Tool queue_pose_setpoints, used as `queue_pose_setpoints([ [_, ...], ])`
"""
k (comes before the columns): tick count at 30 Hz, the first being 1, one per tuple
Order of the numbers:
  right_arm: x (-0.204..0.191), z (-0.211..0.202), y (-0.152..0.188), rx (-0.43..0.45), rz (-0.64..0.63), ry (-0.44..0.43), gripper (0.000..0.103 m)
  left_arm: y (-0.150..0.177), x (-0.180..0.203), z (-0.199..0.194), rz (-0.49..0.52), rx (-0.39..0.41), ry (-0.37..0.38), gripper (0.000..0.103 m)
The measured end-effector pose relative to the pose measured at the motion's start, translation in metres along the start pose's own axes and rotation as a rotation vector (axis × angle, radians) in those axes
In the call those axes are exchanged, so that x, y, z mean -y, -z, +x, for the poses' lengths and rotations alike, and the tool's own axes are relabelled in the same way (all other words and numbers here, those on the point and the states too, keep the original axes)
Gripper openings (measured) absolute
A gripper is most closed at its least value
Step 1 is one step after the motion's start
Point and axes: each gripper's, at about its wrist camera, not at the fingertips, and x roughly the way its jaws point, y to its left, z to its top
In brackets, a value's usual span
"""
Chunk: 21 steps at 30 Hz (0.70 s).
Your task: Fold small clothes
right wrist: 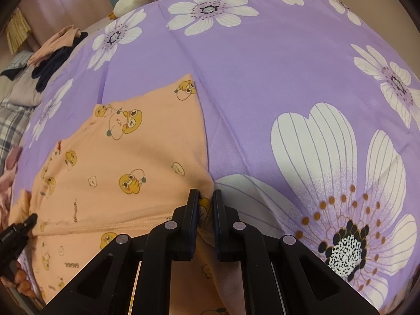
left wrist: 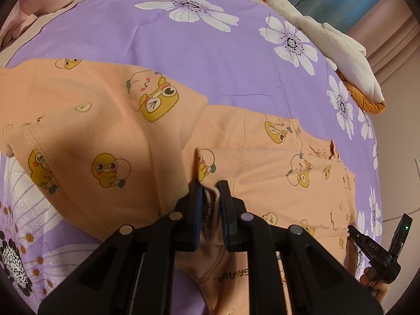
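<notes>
The peach fleece garment with yellow cartoon-duck print (left wrist: 110, 120) lies spread on the purple bed cover with white flowers (left wrist: 210, 52). At lower centre of the left wrist view, the left gripper (left wrist: 210, 191) has its jaws clamped on a bunched edge of the garment. At lower centre of the right wrist view, the right gripper (right wrist: 206, 199) has its jaws clamped on a garment corner.

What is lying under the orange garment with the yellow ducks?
Under the orange garment lies the purple bedsheet with white flowers; it shows on all sides around the cloth. Whether anything else lies beneath is covered. Both tongs, left and right, pinch its near edge.
</notes>
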Motion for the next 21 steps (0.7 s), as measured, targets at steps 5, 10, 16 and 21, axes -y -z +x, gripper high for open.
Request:
queue_pose_setpoints([
  [5, -0.0016, 0.0007, -0.0003, 0.001, -0.002, 0.009, 0.005, 0.0003, 0.0008, -0.0003, 0.007, 0.004, -0.005, 0.015],
  [10, -0.0041, 0.0012, -0.0006, 0.000, -0.010, 0.022, 0.005, 0.0000, 0.0004, 0.0003, 0.006, 0.009, -0.002, 0.015],
  [16, -0.0044, 0.0013, 0.0005, 0.006, -0.009, 0.028, 0.005, -0.0001, -0.0002, 0.0003, 0.006, 0.011, -0.003, 0.015],
  [21, -0.0048, 0.0012, 0.0008, 0.006, -0.009, 0.028, 0.005, 0.0000, -0.0011, 0.0001, 0.002, 0.013, -0.003, 0.015],
])
